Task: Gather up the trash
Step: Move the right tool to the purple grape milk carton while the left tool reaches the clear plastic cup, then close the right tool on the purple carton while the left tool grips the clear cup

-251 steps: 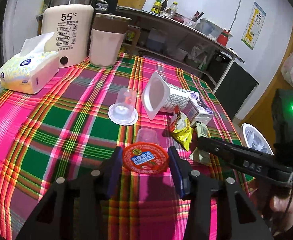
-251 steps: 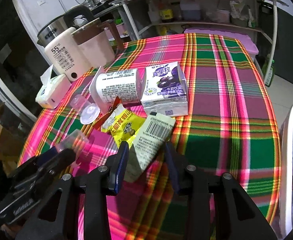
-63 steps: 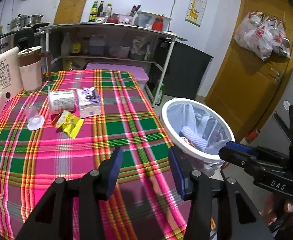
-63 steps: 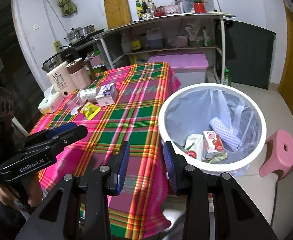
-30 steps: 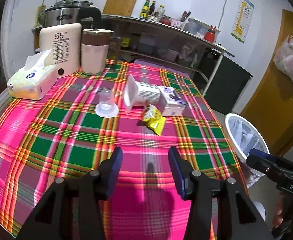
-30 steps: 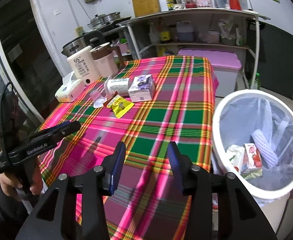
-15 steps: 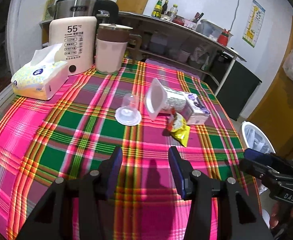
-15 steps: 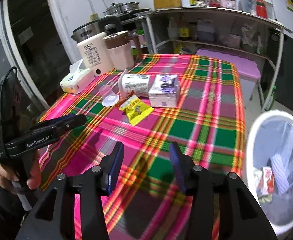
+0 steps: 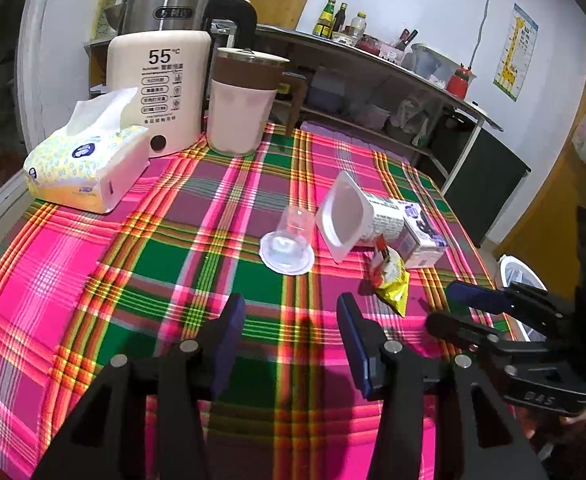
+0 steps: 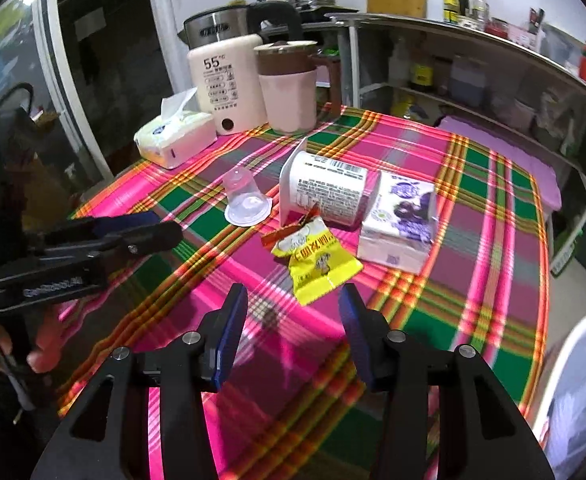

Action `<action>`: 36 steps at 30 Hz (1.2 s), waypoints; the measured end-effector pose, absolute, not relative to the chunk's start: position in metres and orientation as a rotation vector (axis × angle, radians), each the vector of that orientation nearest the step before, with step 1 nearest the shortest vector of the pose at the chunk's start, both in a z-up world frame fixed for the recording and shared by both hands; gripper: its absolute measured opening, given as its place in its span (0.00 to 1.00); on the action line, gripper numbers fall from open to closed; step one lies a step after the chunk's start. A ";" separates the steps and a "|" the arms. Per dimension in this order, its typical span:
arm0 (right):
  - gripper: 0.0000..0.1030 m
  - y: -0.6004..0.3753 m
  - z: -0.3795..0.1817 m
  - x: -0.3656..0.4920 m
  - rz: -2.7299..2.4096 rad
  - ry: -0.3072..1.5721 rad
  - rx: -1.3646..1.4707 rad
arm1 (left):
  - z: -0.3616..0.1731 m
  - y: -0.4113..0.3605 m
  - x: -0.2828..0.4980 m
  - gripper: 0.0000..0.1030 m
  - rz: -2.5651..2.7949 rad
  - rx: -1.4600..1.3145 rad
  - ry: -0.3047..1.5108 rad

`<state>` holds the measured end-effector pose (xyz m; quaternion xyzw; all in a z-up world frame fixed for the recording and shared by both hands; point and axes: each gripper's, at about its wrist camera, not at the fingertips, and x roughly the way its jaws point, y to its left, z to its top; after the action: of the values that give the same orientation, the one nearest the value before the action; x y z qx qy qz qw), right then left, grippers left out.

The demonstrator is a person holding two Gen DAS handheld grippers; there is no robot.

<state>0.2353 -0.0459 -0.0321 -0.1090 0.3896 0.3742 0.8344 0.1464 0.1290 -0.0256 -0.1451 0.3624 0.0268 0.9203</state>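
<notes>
Trash still on the plaid surface [image 10: 473, 216]: yellow snack wrapper [image 10: 317, 262], tipped white cup [image 10: 325, 194] just behind it, purple carton [image 10: 401, 220] touching the cup on its right, clear lidded cup [image 10: 247, 200] left of the white cup. White bin [image 10: 581, 392] stands off the surface edge, to the right of the wrapper. Right hand-held gripper [image 10: 291, 320] hovers near the wrapper, jaws apart and empty, nothing between the pads. Left hand-held gripper [image 9: 291, 332] likewise apart and empty, short of the clear lidded cup. Risks, judged: the wrapper is thin and flat, so the pads may pinch tablecloth with it or slide off; the white cup lies on its side and could roll into the carton if nudged; the two grippers sit close and could collide when reaching for neighbouring items.
</notes>
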 end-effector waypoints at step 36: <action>0.54 -0.046 -0.043 0.316 0.533 0.817 -0.175 | -0.045 0.127 0.220 0.53 0.022 -0.241 0.822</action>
<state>0.3158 -0.0458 -0.0427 -0.0837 0.3919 0.2557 0.8798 0.2198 0.1269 -0.0453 -0.1167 0.3986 0.0108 0.9096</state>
